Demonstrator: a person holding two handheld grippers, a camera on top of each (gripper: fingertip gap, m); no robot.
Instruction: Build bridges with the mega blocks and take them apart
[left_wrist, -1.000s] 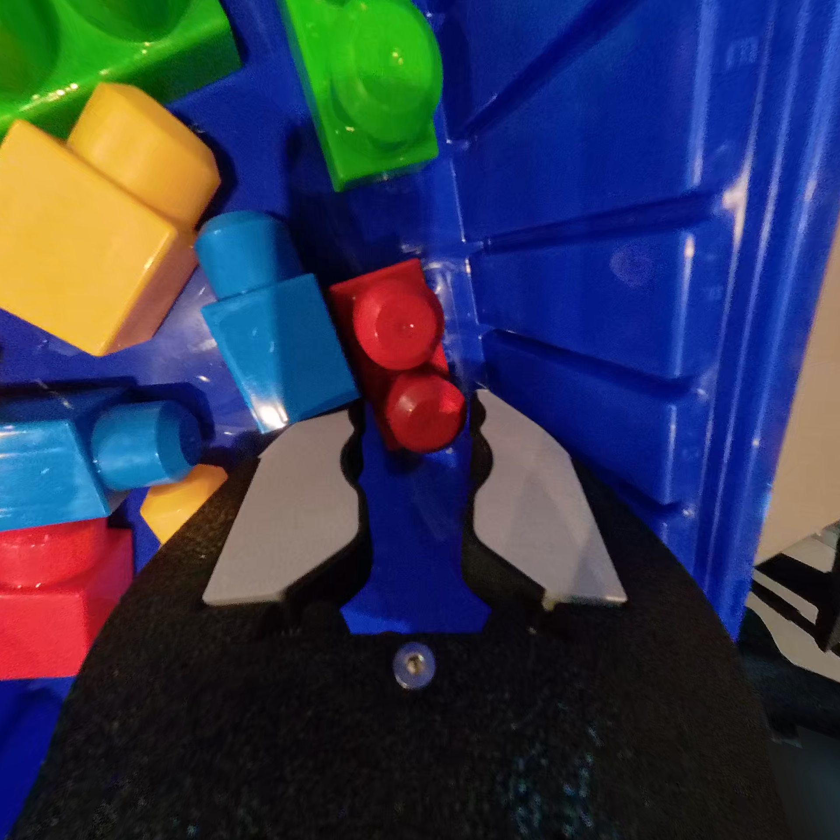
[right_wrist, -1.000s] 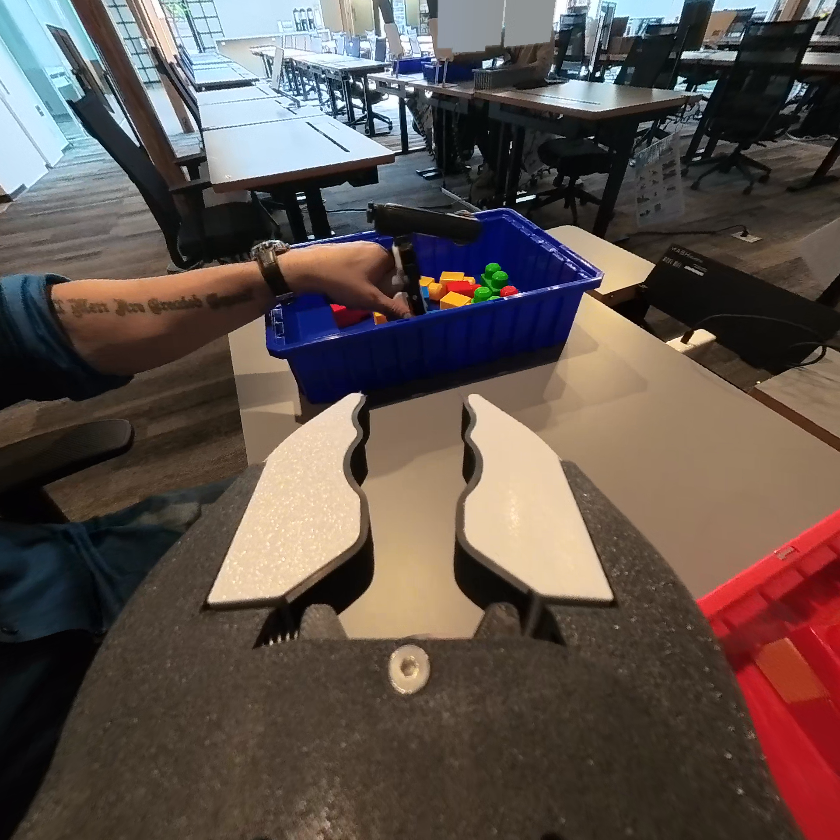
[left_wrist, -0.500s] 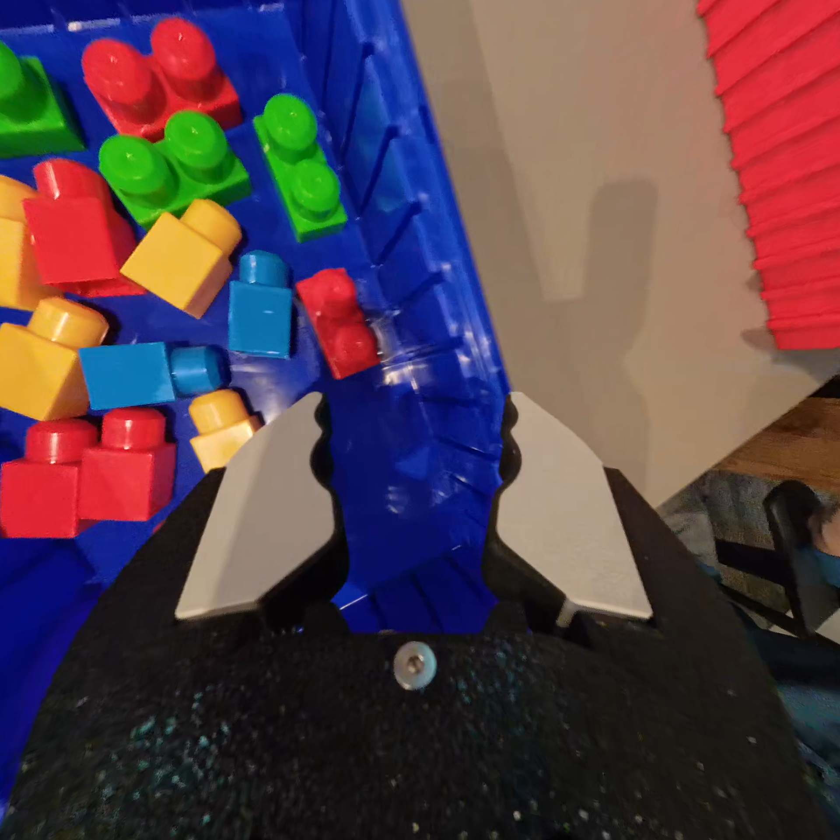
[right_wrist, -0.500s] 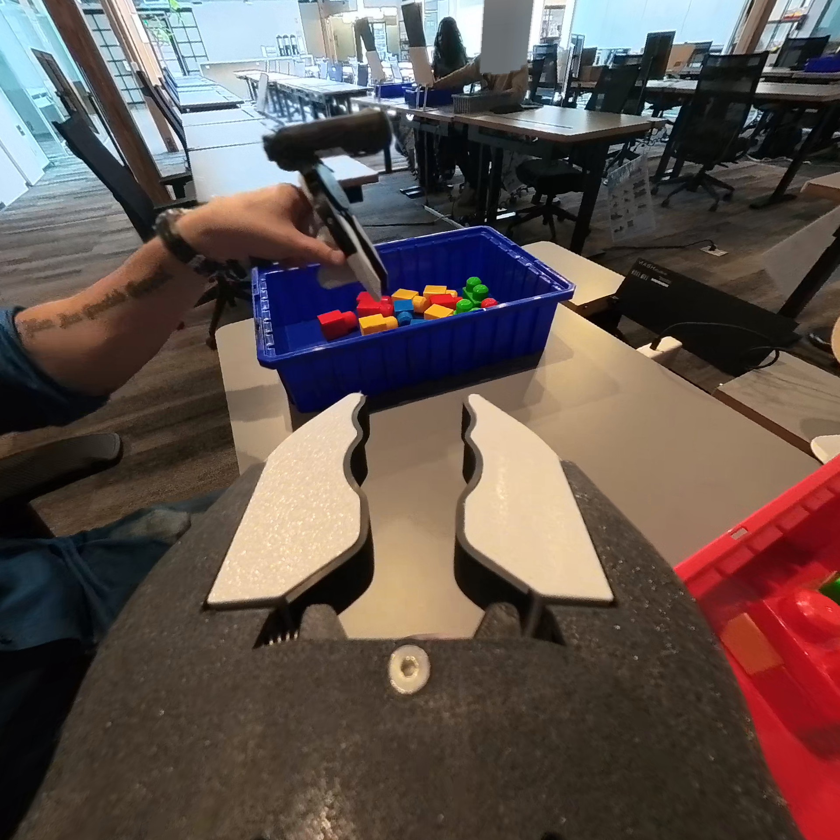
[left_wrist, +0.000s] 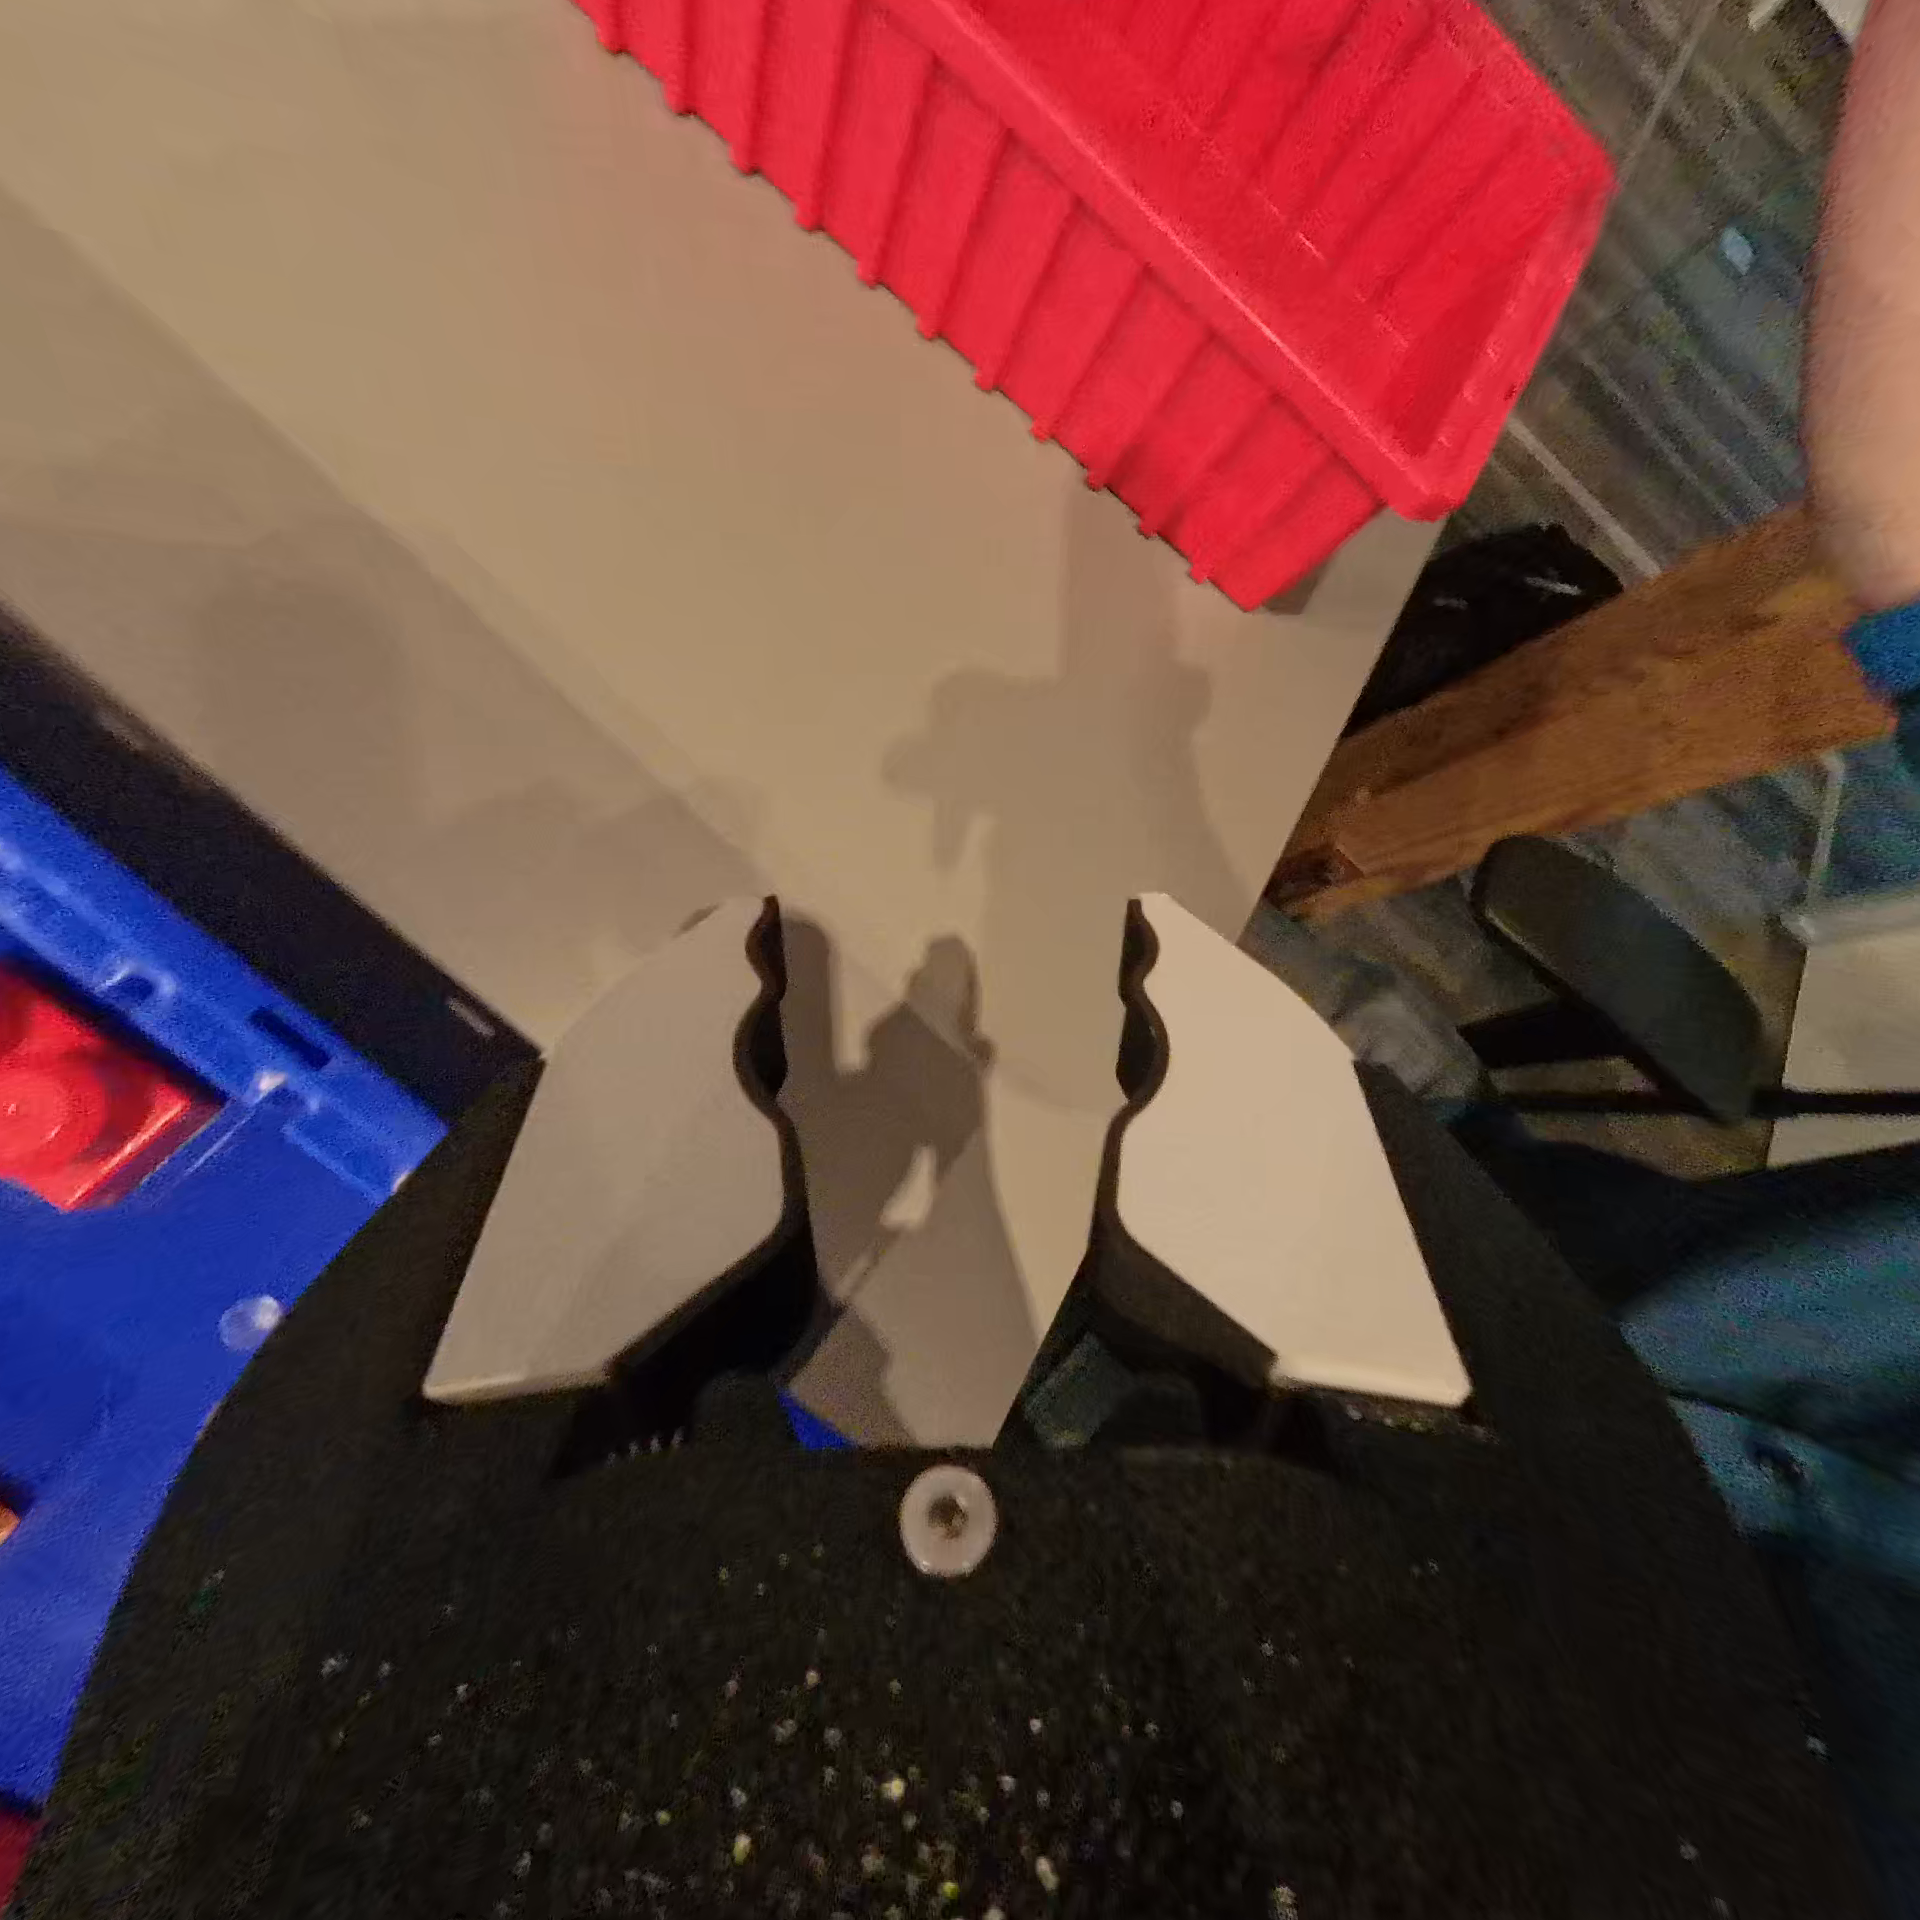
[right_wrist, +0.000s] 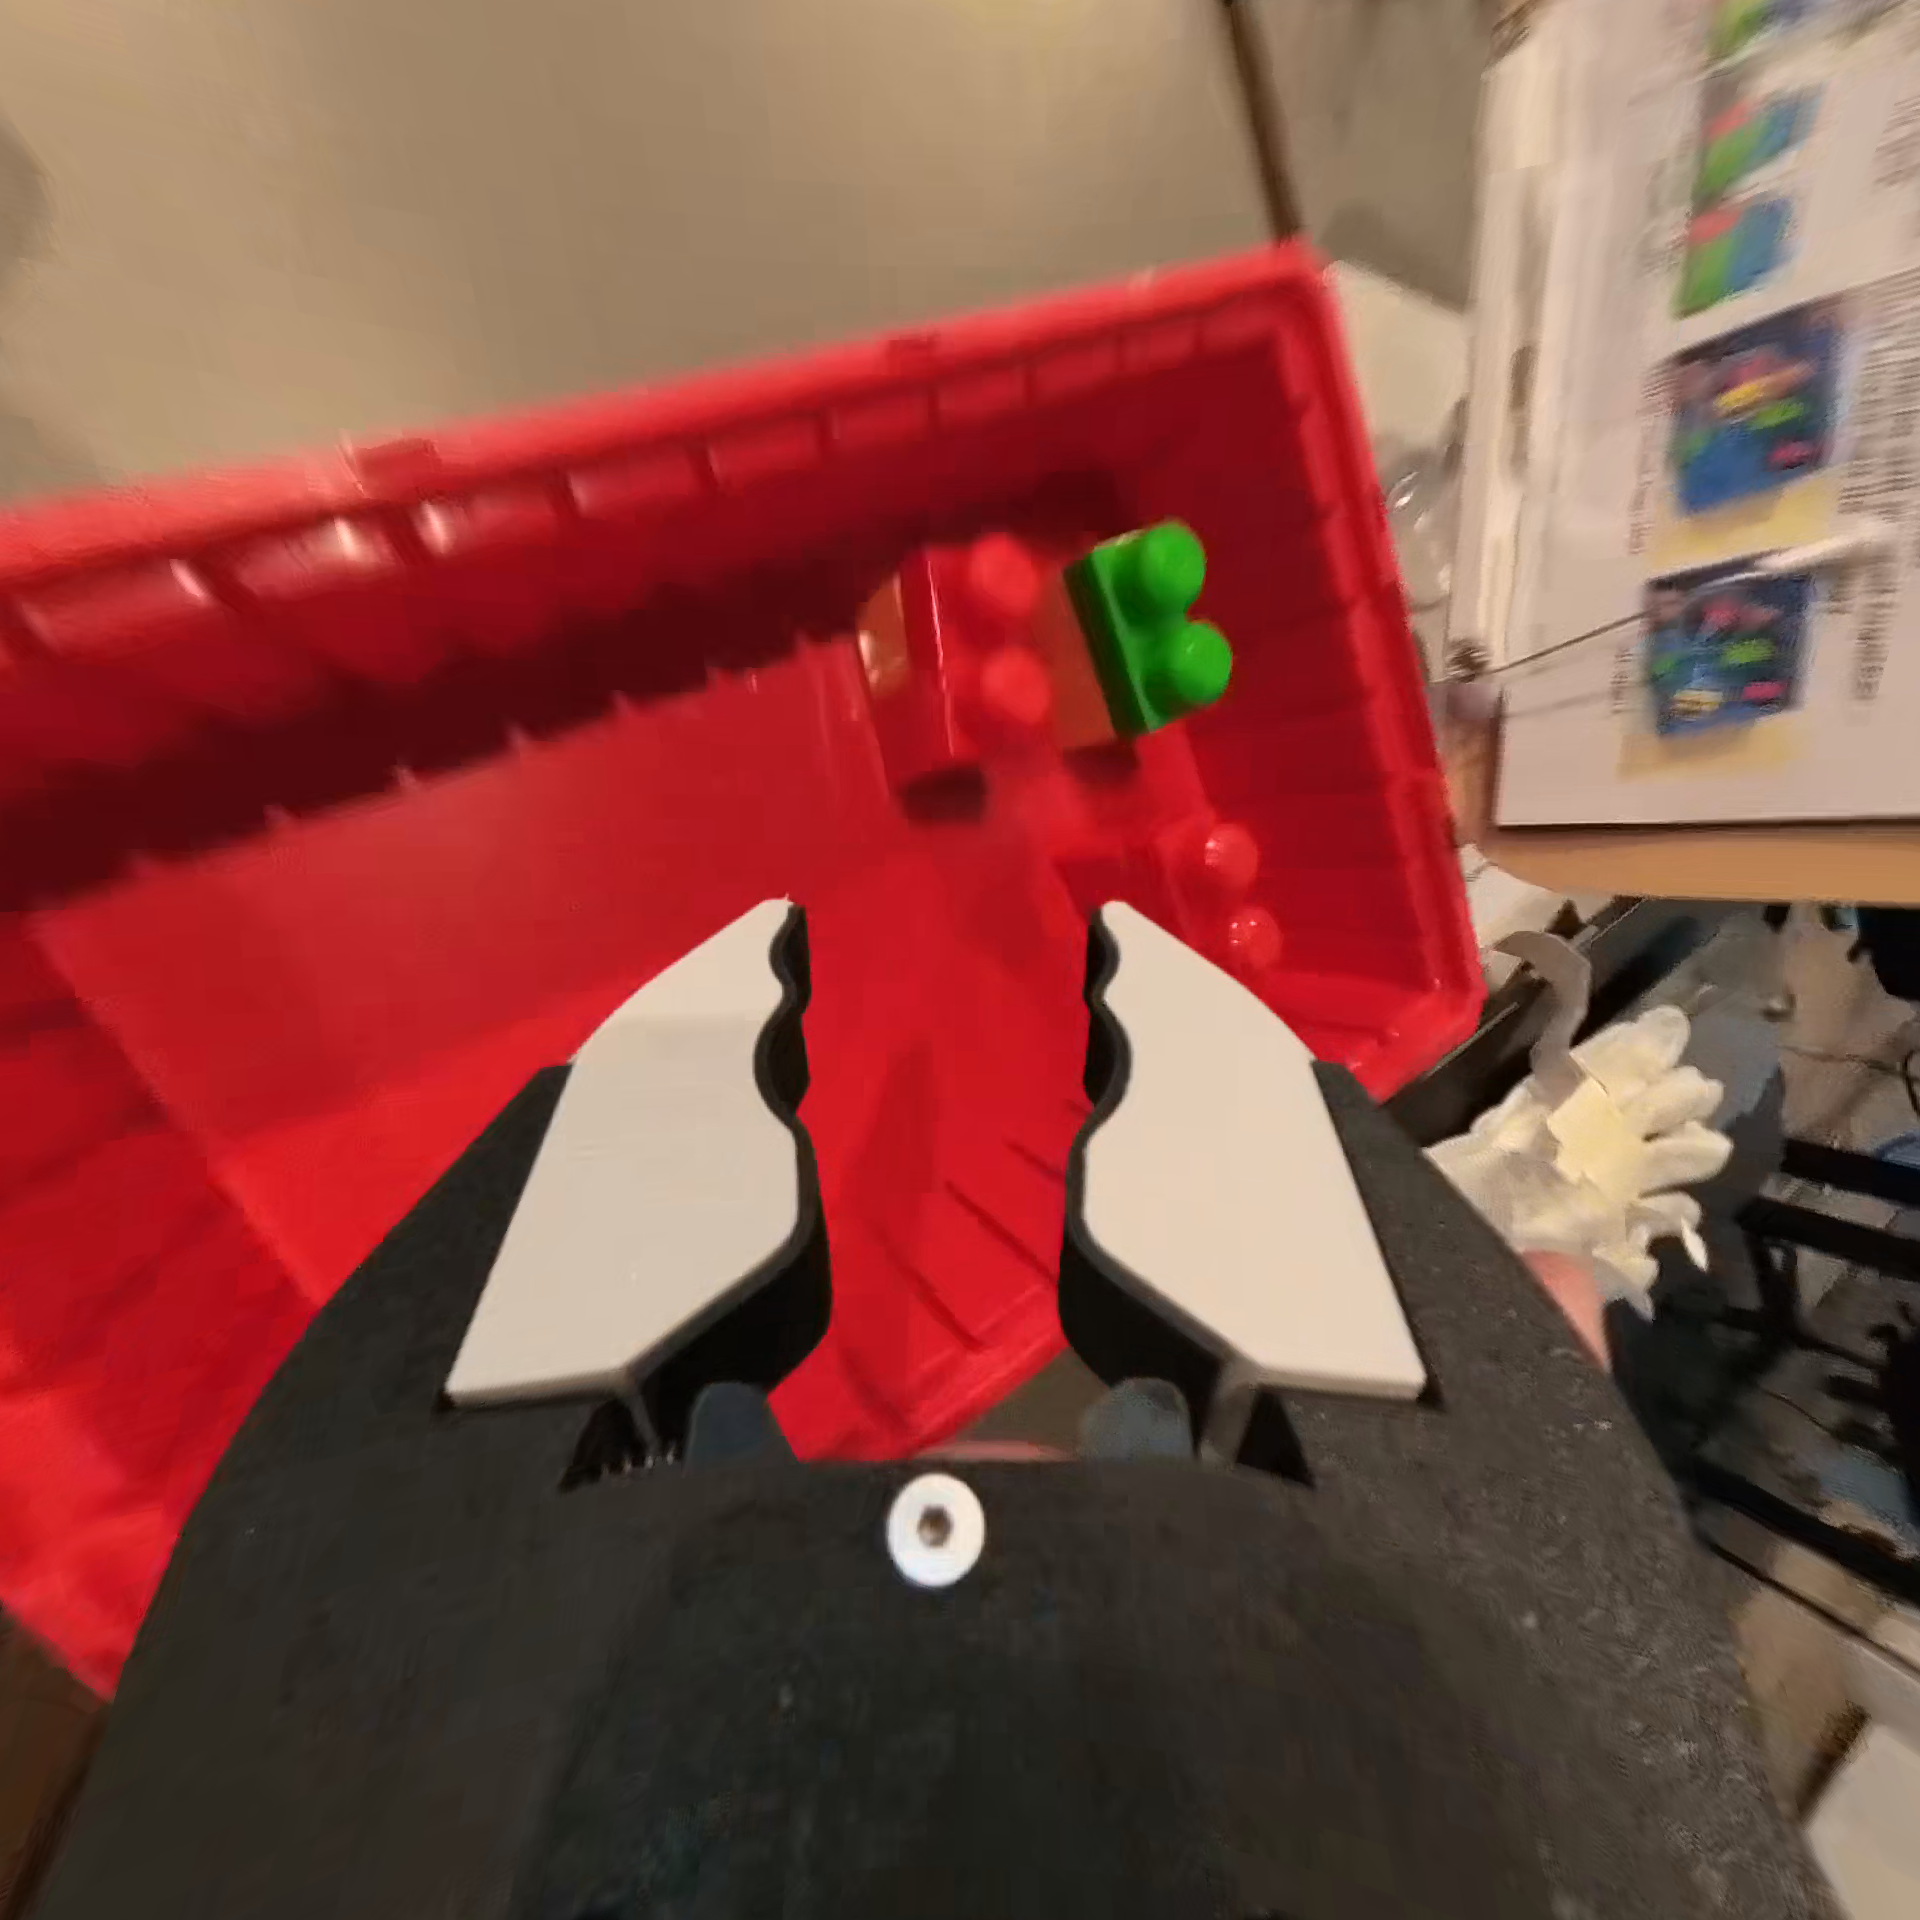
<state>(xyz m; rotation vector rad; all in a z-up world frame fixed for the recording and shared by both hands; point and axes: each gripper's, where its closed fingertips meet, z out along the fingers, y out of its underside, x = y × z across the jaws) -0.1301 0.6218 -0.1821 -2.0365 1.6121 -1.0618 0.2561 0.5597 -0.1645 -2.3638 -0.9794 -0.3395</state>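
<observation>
Right gripper (right_wrist: 943, 914): fingers spread, nothing between them, poised over the red bin (right_wrist: 312, 1039). Green two-stud block (right_wrist: 1148, 634) and red two-stud block (right_wrist: 961, 665) lie in the bin's far corner, beyond the fingertips; another red block (right_wrist: 1216, 894) just right of them. Left gripper (left_wrist: 951, 914): fingers spread, bare, above the beige counter (left_wrist: 520, 468), between the red bin and the blue bin (left_wrist: 156, 1195). Blurred printed sheets (right_wrist: 1714, 416) right of the red bin.

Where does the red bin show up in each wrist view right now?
Left wrist view: red bin, upper right, seen from outside, resting on the table.
Right wrist view: red bin fills the left and centre, seen from above, blocks inside.
Shared landmark: the beige table.
</observation>
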